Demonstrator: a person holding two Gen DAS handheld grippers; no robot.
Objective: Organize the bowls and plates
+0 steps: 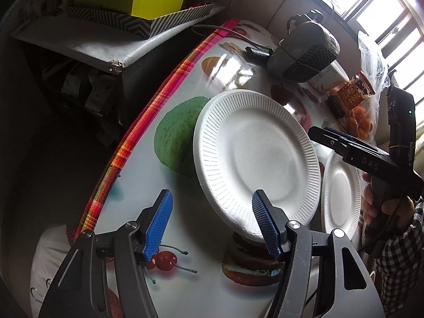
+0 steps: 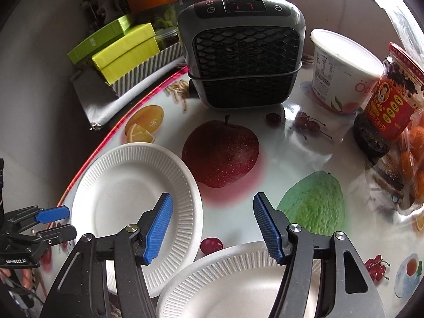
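Note:
Two white ribbed foam plates lie on a fruit-print table. In the left wrist view the nearer plate [image 1: 255, 156] lies just ahead of my open, empty left gripper [image 1: 212, 225]; its right blue pad overlaps the plate's near rim. The second plate [image 1: 340, 193] lies to the right, under my right gripper [image 1: 322, 133]. In the right wrist view my right gripper [image 2: 213, 228] is open and empty above the near plate [image 2: 233, 286]; the other plate [image 2: 135, 196] lies at left, with my left gripper [image 2: 57, 221] at its left edge.
A grey space heater [image 2: 239, 50] stands at the table's back. A white tub [image 2: 341, 71], a chili sauce jar [image 2: 384, 100] and a bag of oranges [image 2: 413, 159] stand at the right. Yellow-green boxes [image 2: 124, 50] sit on a side shelf past the table's red edge [image 1: 137, 129].

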